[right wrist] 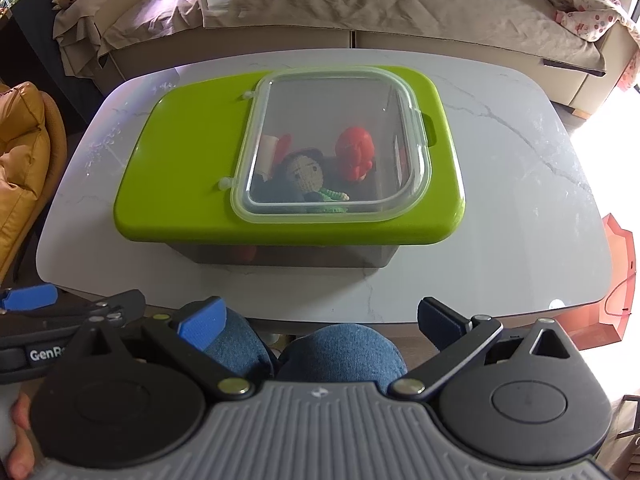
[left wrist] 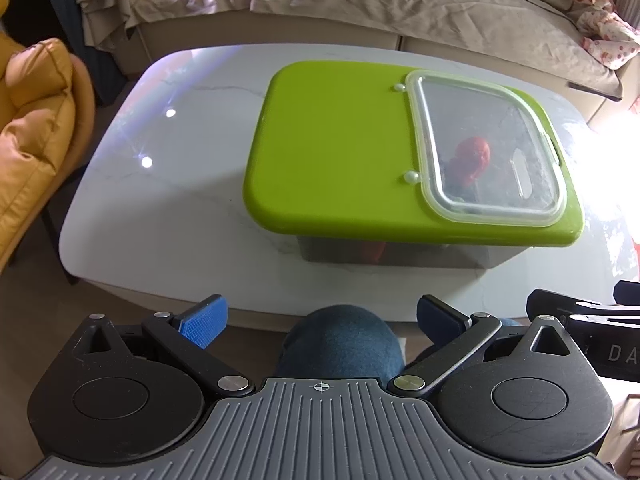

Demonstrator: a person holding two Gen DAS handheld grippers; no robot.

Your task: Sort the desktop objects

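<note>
A storage box with a lime-green lid (left wrist: 332, 148) (right wrist: 188, 184) stands on the white marble table (left wrist: 168, 200) (right wrist: 520, 200). Its clear hatch (left wrist: 484, 148) (right wrist: 336, 148) is closed. Through the hatch I see a red toy (right wrist: 354, 152) (left wrist: 472, 158) and a crocheted doll (right wrist: 306, 176). My left gripper (left wrist: 322, 320) is open and empty, held back from the table's near edge. My right gripper (right wrist: 320, 322) is open and empty, also short of the near edge. The left gripper shows at the left edge of the right wrist view (right wrist: 60, 308).
A sofa draped in beige cloth (left wrist: 360, 0) (right wrist: 360, 0) lies beyond the table. A yellow cushion (left wrist: 32, 140) (right wrist: 20, 152) is at the left. An orange-red object (right wrist: 618, 280) sits off the table's right end. The person's knees in jeans (left wrist: 340, 344) (right wrist: 340, 352) are below the grippers.
</note>
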